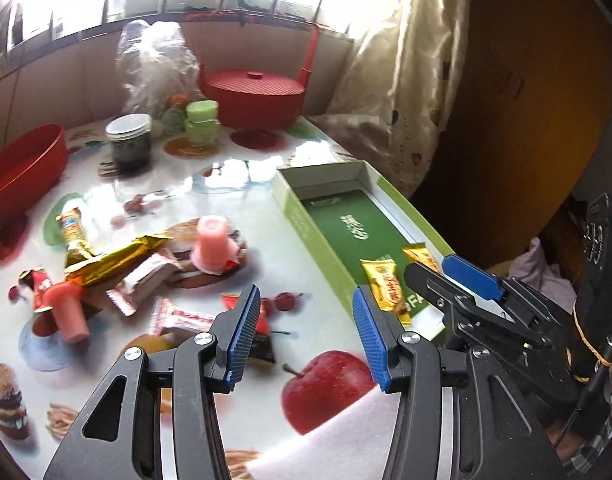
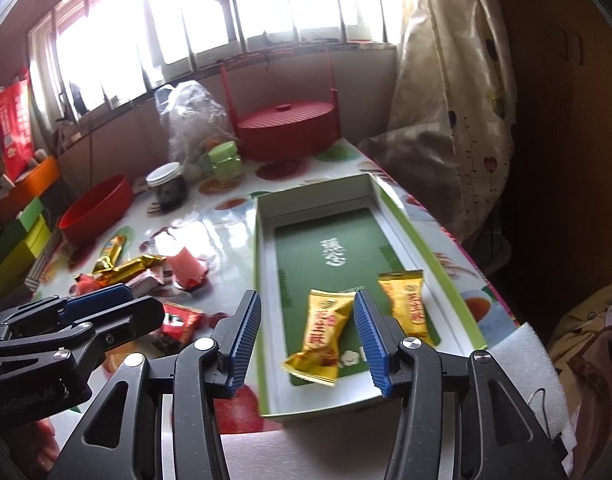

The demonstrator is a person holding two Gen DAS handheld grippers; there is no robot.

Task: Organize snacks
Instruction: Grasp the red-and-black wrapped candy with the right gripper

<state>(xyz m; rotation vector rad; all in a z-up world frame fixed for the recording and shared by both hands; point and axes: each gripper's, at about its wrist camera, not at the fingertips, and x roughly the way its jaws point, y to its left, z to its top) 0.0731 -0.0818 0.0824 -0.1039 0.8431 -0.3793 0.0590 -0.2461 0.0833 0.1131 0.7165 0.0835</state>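
A green shallow box (image 2: 398,216) (image 1: 306,216) lies on the table and holds two yellow snack packets (image 2: 324,336) (image 2: 406,300); they also show in the left wrist view (image 1: 386,284). My right gripper (image 2: 308,340) is open and empty, low over the box's near end above one packet. My left gripper (image 1: 306,340) is open and empty over the table left of the box. Loose snacks lie to the left: a gold bar (image 1: 114,256), pink-white wrappers (image 1: 142,280), two pink jelly cups (image 1: 212,244) (image 1: 66,312), a red packet (image 2: 182,320).
A red bowl (image 1: 22,172), a dark jar (image 1: 130,140), a green jar (image 1: 202,120), a plastic bag (image 1: 158,64) and a red lidded basket (image 1: 258,96) stand at the back. A curtain (image 1: 402,80) hangs right. The table edge runs just right of the box.
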